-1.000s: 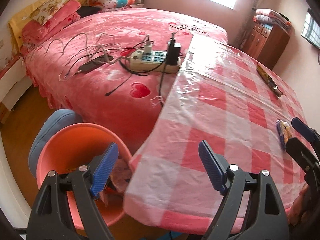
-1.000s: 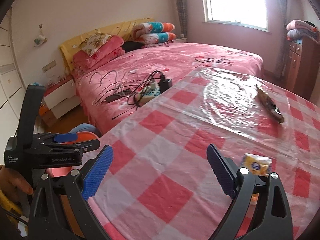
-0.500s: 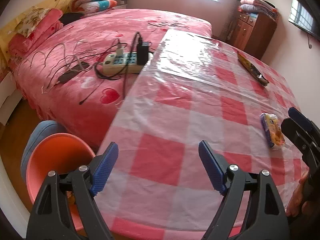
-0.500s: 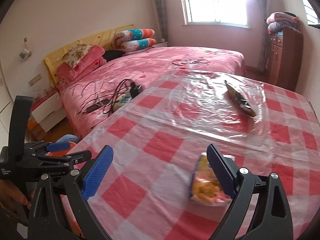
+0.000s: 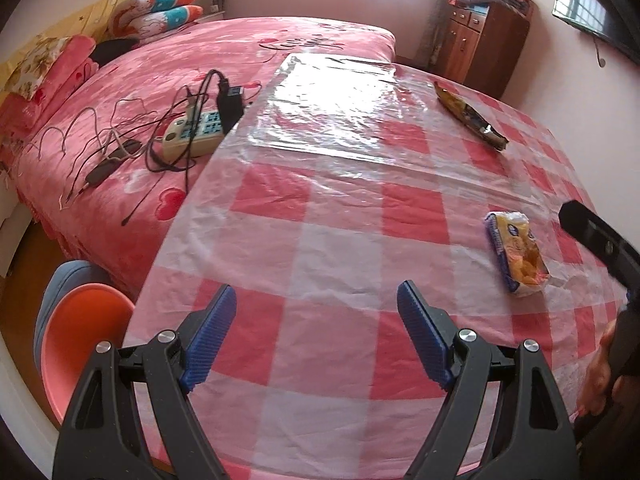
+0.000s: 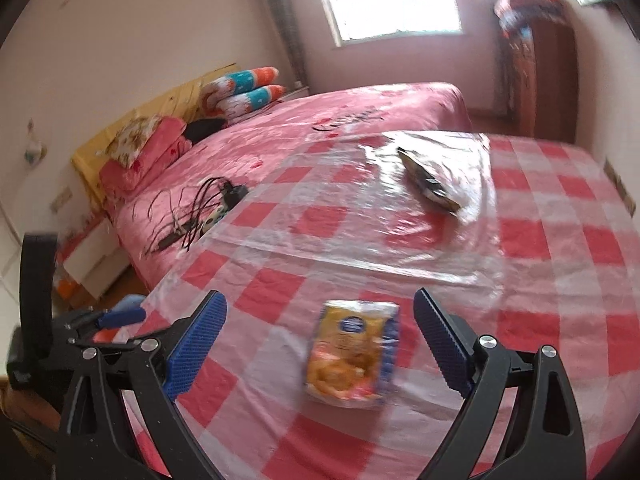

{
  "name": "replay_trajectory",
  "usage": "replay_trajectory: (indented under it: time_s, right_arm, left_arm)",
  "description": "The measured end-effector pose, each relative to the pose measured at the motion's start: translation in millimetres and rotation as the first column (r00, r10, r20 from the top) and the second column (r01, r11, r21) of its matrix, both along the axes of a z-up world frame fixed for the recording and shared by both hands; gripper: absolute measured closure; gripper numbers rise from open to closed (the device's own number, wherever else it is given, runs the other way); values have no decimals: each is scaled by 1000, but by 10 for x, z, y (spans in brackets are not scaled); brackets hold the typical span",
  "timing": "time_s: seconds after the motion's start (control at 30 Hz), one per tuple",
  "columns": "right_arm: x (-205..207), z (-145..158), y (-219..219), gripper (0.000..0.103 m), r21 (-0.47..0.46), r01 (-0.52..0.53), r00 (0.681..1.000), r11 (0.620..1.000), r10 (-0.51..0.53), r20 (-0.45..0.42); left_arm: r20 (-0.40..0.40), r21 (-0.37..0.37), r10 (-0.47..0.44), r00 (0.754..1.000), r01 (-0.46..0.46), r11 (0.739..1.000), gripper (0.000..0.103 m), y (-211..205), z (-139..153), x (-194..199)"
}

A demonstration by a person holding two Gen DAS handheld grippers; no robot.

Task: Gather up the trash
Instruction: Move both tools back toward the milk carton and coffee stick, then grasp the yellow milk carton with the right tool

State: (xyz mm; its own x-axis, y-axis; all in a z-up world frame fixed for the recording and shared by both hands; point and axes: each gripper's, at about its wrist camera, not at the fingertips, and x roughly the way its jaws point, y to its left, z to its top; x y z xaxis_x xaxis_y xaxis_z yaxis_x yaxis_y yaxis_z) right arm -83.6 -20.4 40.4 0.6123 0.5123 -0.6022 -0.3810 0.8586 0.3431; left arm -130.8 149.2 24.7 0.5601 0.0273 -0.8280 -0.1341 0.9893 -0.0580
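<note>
The right tool (image 6: 320, 344) stands wide open over the table (image 6: 560, 280), nothing pinched, with a yellow snack packet (image 6: 352, 354) lying flat on the checked cloth in the gap between its blue pads but touching neither. The packet bears a small round blue label; the picture is too blurred to read it. The left tool (image 5: 316, 336) is also spread wide and empty, above bare red-and-white cloth near the table's front edge, with the same packet (image 5: 516, 252) off to its right. Down at the left, below the table's edge, sits an orange basin (image 5: 80, 336); what it holds cannot be made out from here. Farther across the table, on a sheet of clear plastic (image 5: 332, 112), lies a long dark wrapper (image 5: 470, 116), well apart from the packet. Beside the table is a pink bed (image 5: 160, 80) with a power strip (image 5: 192, 132) and a tangle of cables (image 5: 112, 136) on it. The writing on the bedspread is not legible. A wooden cabinet (image 5: 480, 40) stands at the far wall.
</note>
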Motion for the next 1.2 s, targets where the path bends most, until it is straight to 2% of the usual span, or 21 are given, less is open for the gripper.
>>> replay_trajectory:
  time_s: [0.2,0.4,0.5,0.57,0.77,1.1,1.17,1.2]
  right_arm:
    - [131,-123,-275,10,61,33,997,998,-29,-72]
    - [155,-185,-142,10,57,-29,992,998,36,-119]
    - [135,-192,-3,11,10,-62,991,998,63,-118]
    - [145,-217,66,19,-12,-76,988,997,74,-132]
    - [173,-317,193,29,-111,-93,987,989,77,-142]
    - [178,-377,343,31,-220,-108,990,970,83,-116]
    - [181,-378,364,41,-245,-106,991,964,81,-109]
    - [183,-380,373,42,-254,-107,991,961,82,-107]
  left_arm:
    - [-5,-1,-22,1000,22,1000,20,-129,-17,33]
    - [-17,13,-23,1000,23,1000,20,-163,-47,98]
    - [-17,13,-11,1000,11,1000,20,-126,-42,129]
    - [-15,14,-4,1000,4,1000,20,-103,-37,152]
    - [-5,12,12,1000,-12,1000,20,-67,-21,230]
    - [4,-7,6,1000,-6,1000,20,-88,-13,413]
    - [11,-16,6,1000,-6,1000,20,-91,3,461]
    - [14,-26,6,1000,-5,1000,20,-90,15,494]
